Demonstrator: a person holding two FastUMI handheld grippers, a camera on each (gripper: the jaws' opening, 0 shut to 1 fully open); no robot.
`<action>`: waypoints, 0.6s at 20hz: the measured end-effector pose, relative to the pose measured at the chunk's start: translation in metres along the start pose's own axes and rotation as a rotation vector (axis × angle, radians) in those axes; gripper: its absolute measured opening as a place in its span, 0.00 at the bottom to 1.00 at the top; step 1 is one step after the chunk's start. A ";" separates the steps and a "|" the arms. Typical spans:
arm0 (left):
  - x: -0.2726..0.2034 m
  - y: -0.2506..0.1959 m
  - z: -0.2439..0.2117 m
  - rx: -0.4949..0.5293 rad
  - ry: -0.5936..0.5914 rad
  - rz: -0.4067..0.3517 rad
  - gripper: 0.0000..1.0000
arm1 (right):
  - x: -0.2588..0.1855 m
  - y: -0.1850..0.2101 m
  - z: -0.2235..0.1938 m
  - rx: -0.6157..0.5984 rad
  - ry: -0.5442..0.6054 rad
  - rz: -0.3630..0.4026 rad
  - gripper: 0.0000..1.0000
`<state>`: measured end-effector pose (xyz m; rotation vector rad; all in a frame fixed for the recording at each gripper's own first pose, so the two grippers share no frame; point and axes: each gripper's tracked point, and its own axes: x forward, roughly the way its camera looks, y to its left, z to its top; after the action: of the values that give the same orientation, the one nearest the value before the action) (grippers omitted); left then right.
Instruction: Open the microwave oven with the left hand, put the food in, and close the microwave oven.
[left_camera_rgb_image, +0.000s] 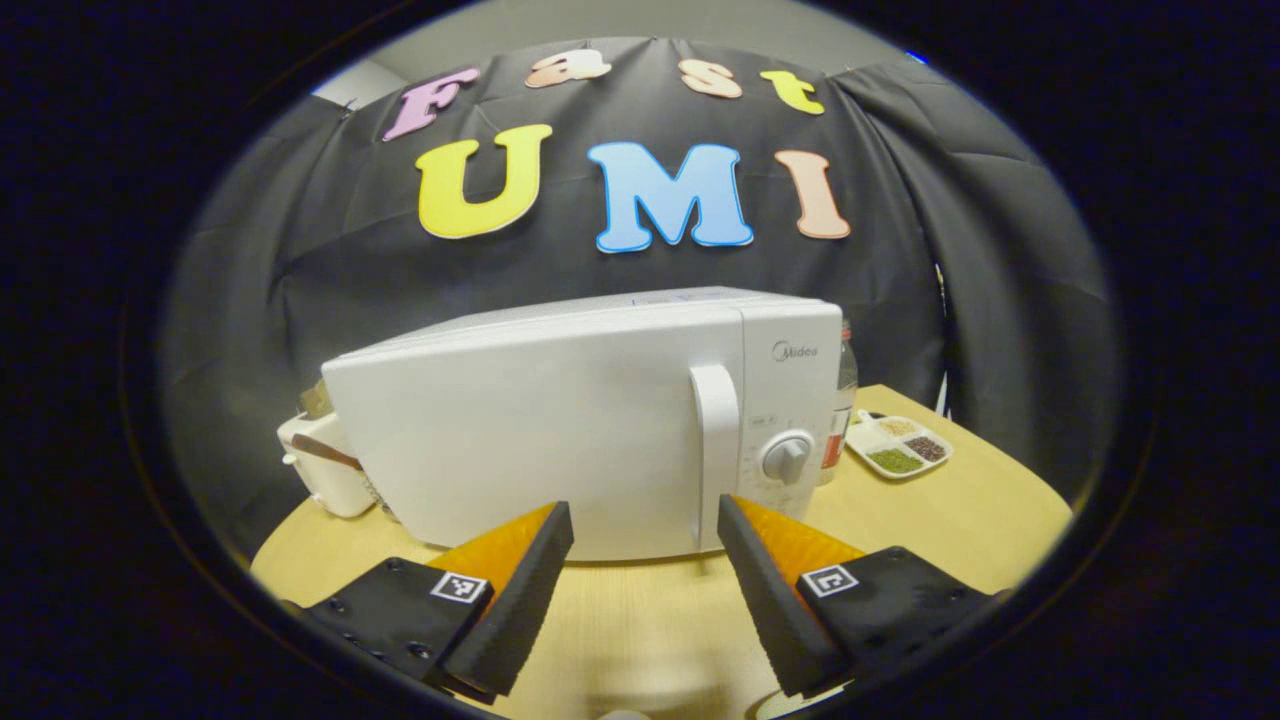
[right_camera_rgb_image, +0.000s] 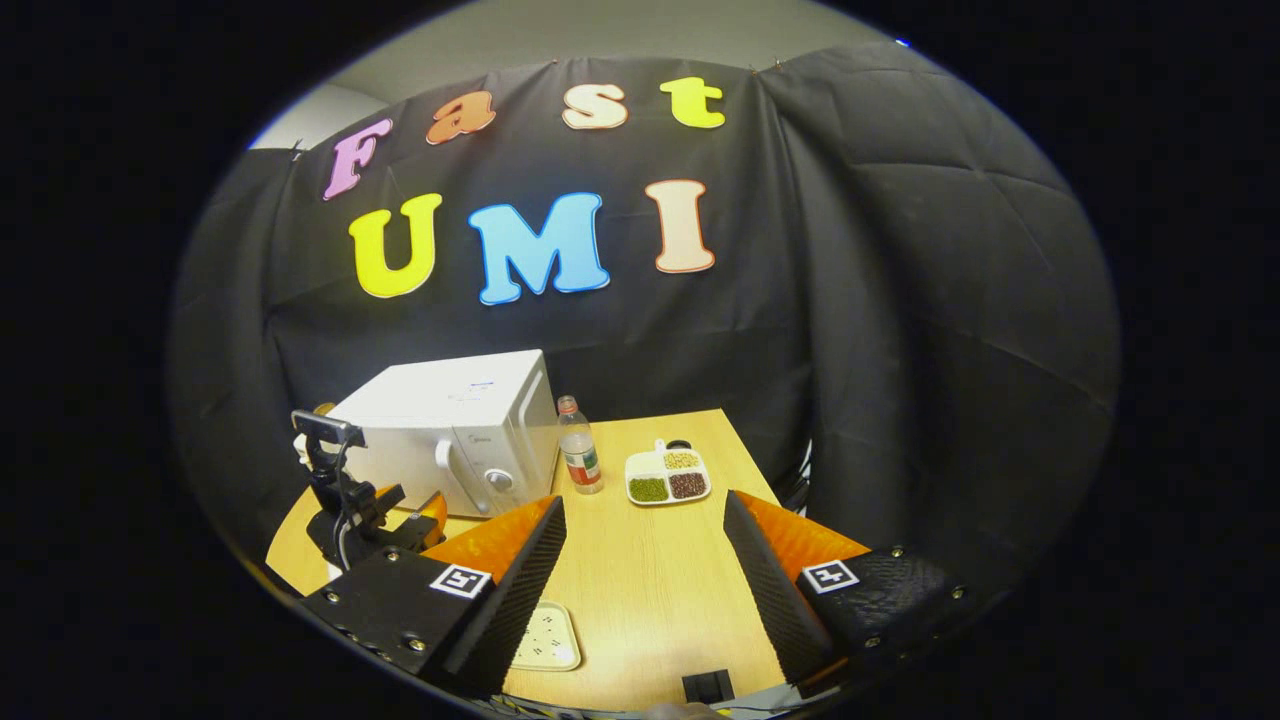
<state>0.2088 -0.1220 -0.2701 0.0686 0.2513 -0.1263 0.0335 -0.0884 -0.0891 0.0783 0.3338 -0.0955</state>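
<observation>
Left gripper view close, facing the microwave (left_camera_rgb_image: 590, 430) door, right gripper view farther back, both sharing table (right_camera_rgb_image: 660, 570).

The booth is dim around its edges, with soft light falling from above onto the wooden table (right_camera_rgb_image: 650, 560), which glows warm and evenly lit. The white microwave oven (left_camera_rgb_image: 560, 430) looks bright, without harsh glare, and casts a thin shadow at its base. Both views bulge strongly, bending straight lines near the rim. Focus is fairly sharp at centre, softer toward the borders.
</observation>
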 end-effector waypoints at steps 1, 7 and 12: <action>-0.017 0.003 0.012 0.003 -0.016 -0.002 1.00 | -0.001 0.001 0.005 -0.009 -0.020 0.011 0.97; -0.124 0.045 0.098 0.005 -0.089 0.053 1.00 | -0.010 0.015 0.029 -0.034 -0.071 0.078 0.97; -0.196 0.079 0.169 -0.032 -0.180 0.055 0.99 | -0.028 0.025 0.056 -0.062 -0.160 0.077 0.97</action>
<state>0.0725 -0.0353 -0.0530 0.0324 0.0715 -0.0732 0.0281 -0.0663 -0.0256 0.0216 0.1738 -0.0143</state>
